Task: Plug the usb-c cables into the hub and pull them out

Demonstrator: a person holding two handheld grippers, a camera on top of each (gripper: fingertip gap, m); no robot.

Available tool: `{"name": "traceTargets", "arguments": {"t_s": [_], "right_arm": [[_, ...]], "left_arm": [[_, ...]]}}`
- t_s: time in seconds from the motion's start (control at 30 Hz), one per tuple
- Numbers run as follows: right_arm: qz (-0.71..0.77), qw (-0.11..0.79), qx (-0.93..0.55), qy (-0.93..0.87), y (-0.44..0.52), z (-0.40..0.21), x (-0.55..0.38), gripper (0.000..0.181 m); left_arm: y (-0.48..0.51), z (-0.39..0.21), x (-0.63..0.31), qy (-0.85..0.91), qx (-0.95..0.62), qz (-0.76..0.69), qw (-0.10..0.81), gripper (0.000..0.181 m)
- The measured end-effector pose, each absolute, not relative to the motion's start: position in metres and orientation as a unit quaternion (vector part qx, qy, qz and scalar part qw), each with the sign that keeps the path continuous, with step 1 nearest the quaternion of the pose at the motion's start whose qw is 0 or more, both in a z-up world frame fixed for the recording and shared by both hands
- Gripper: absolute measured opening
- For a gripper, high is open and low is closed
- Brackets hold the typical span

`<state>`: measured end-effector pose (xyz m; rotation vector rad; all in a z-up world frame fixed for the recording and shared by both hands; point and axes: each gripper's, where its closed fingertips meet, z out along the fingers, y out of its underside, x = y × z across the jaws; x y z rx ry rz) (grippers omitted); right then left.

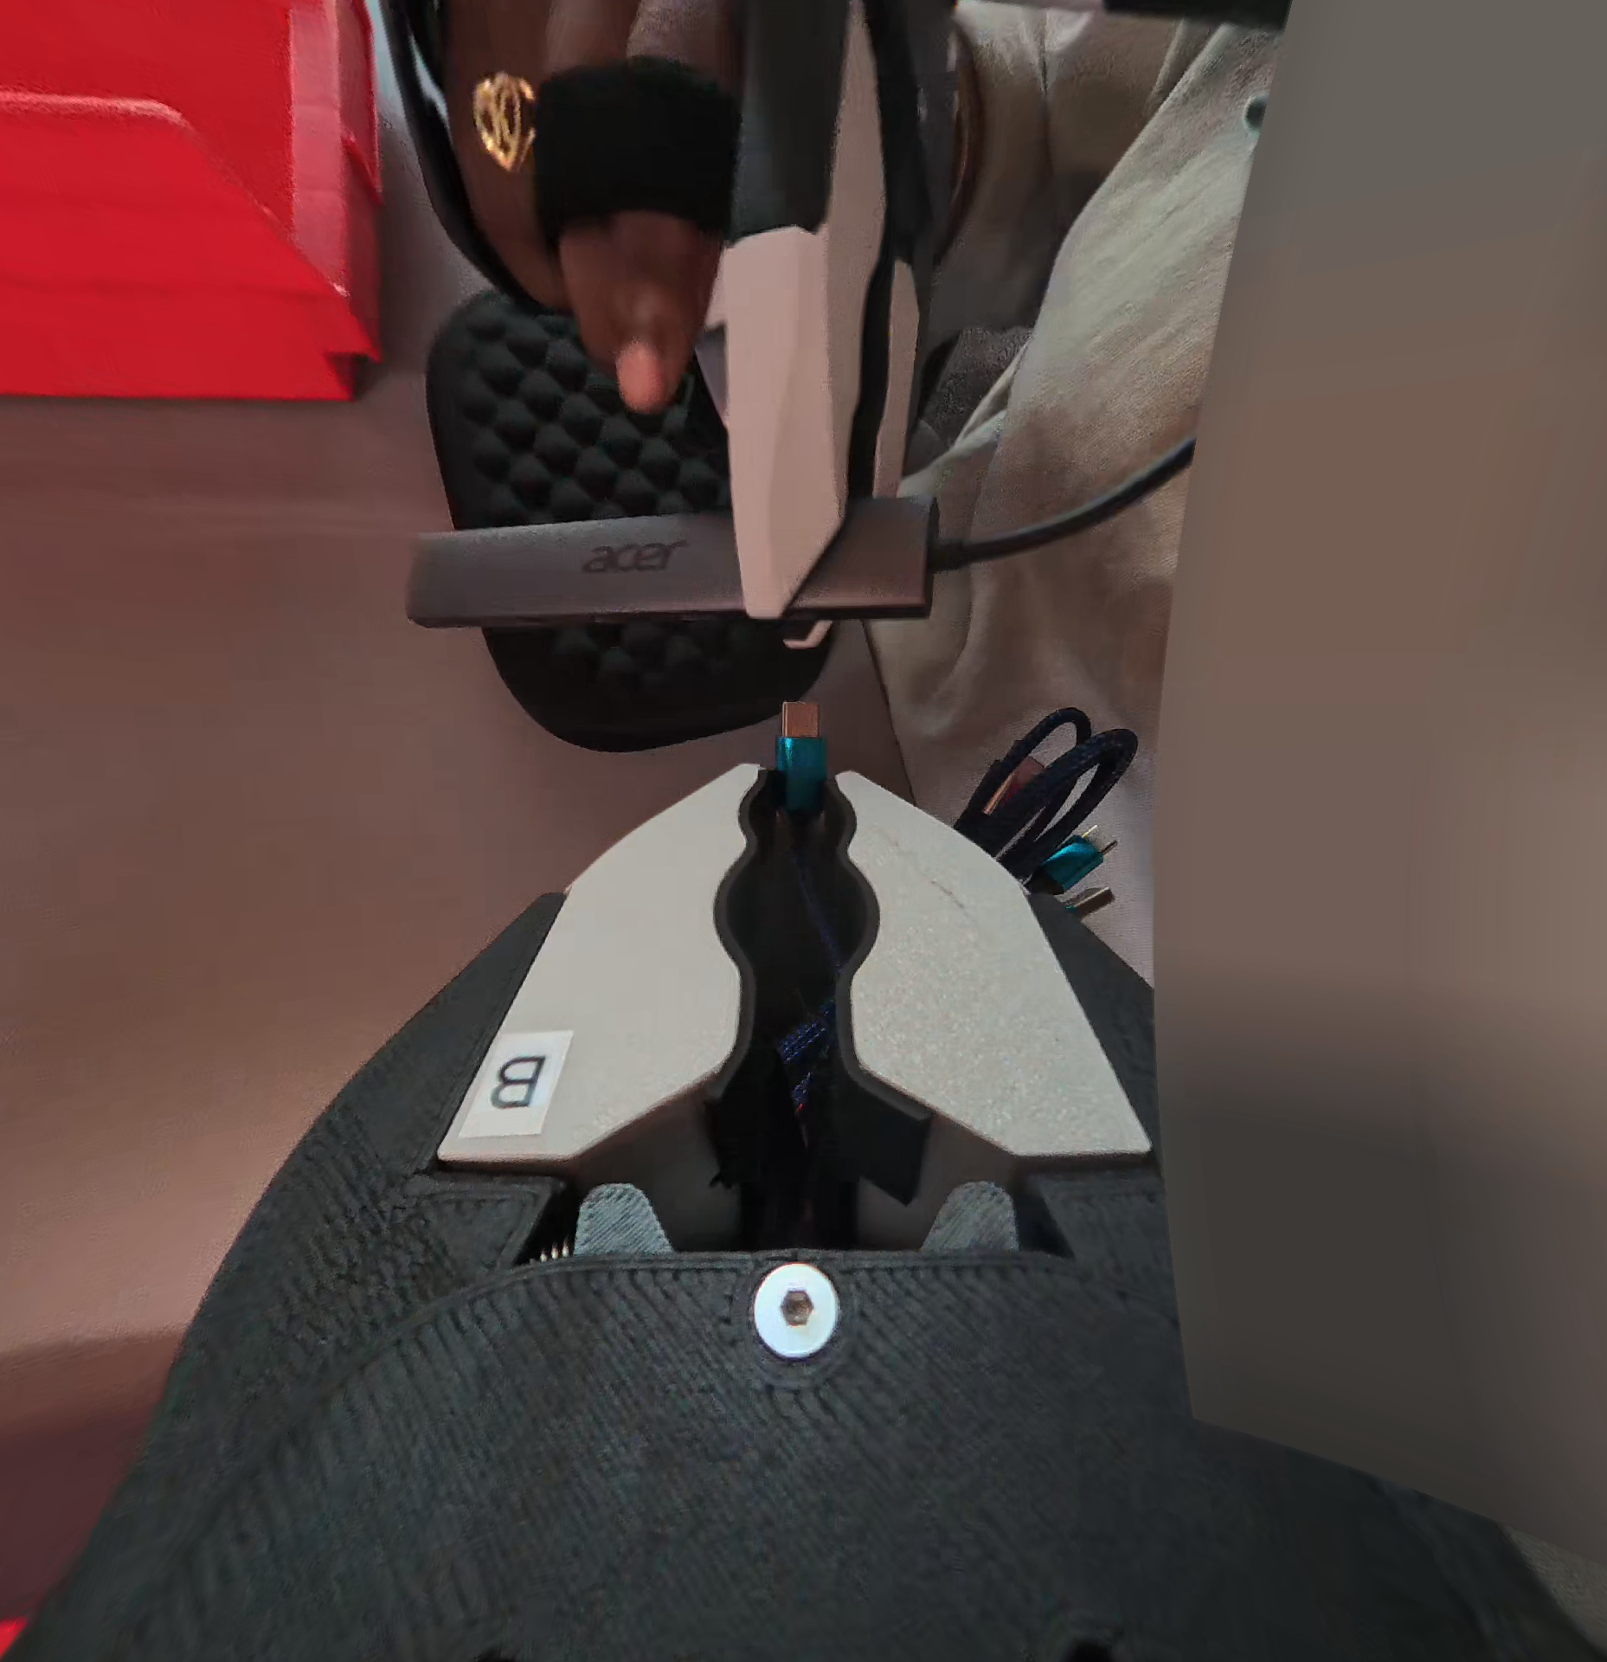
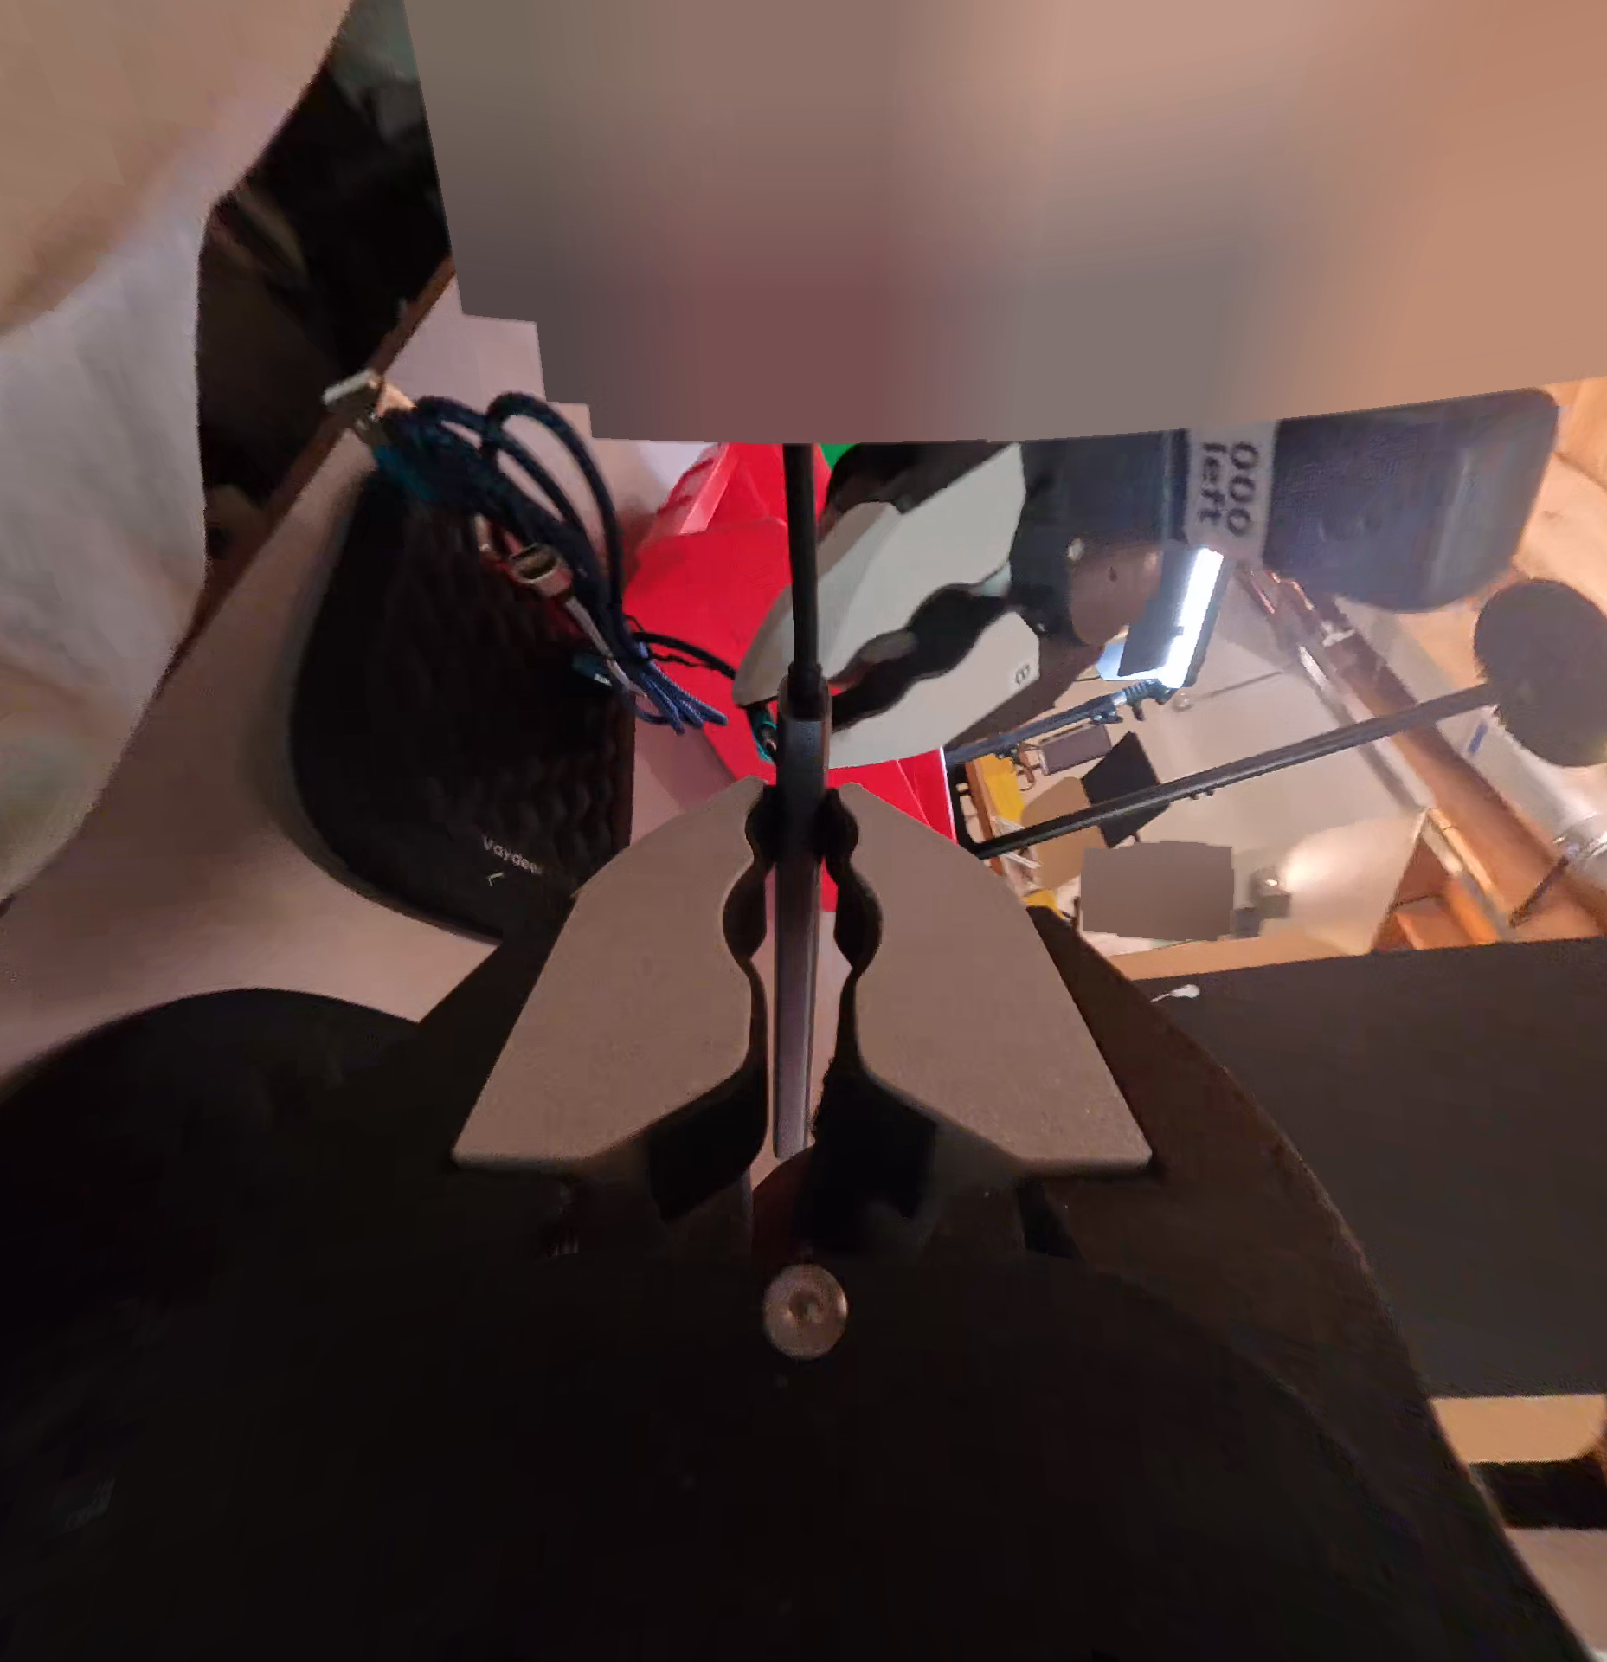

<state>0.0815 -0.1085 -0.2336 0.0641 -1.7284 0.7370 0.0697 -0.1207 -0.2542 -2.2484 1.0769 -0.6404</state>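
Note:
My left gripper (image 1: 799,782) is shut on a usb-c cable with a teal plug (image 1: 798,764); the metal tip points at the hub and stands a short gap below it. The grey hub (image 1: 602,567) hangs in the air, held near its cable end by my right gripper (image 1: 804,621), which comes down from above. In the right wrist view the right gripper (image 2: 801,796) is shut on the hub (image 2: 798,989), seen edge-on, with its black cord (image 2: 801,576) running up. The left gripper (image 2: 880,629) shows beyond it.
A black textured pad (image 1: 566,450) lies on the table under the hub. A bundle of dark blue braided cables with teal plugs (image 1: 1051,809) lies to the right, also in the right wrist view (image 2: 548,540). Red boxes (image 1: 152,198) stand at the far left. Only a small space, under 4 cm, lies between the two pairs of fingers.

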Motion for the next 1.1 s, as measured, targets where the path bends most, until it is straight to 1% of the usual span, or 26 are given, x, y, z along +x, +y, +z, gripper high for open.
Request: {"name": "traceTargets", "arguments": {"t_s": [0.3, 0.7, 1.1], "right_arm": [[0.268, 0.599, 0.038, -0.753, -0.109, -0.242, 0.075, 0.009], [0.238, 0.596, 0.055, -0.764, -0.113, -0.249, 0.074, 0.009], [0.214, 0.564, 0.098, -0.792, -0.112, -0.258, 0.076, 0.009]], "left_arm": [[-0.116, -0.255, 0.07, 0.414, -0.846, -0.239, 0.236, 0.009], [-0.116, -0.26, 0.071, 0.406, -0.85, -0.261, 0.211, 0.009], [-0.117, -0.267, 0.072, 0.416, -0.84, -0.306, 0.164, 0.009]]}}
